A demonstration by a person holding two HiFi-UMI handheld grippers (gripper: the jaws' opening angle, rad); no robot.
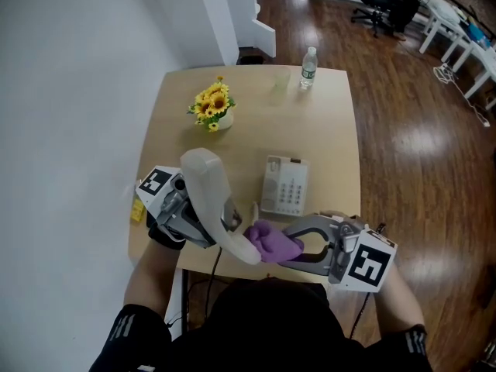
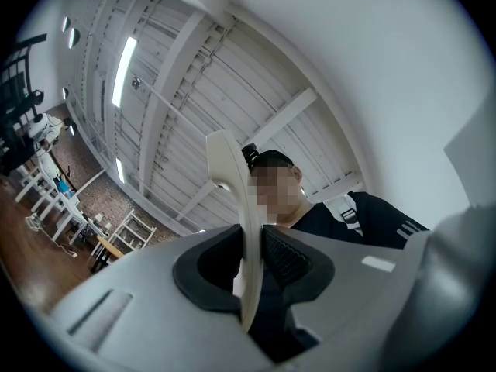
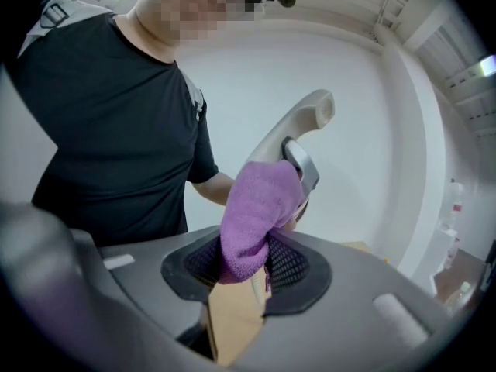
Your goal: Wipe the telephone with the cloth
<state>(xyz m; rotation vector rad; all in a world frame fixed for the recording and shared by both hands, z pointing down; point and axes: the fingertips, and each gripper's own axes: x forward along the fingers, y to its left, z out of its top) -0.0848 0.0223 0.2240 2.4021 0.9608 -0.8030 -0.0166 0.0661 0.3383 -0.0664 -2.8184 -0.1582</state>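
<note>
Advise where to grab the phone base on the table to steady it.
Take the telephone base across its two long side edges, coming straight down from above. It lies flat with the keypad up, so those edges are the opposing faces. I'd grip its far half, since the handset and cloth hover by its near end.

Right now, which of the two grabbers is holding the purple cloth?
The right gripper, its jaws shut on the purple cloth. The left gripper clamps the cream telephone handset instead.
</note>
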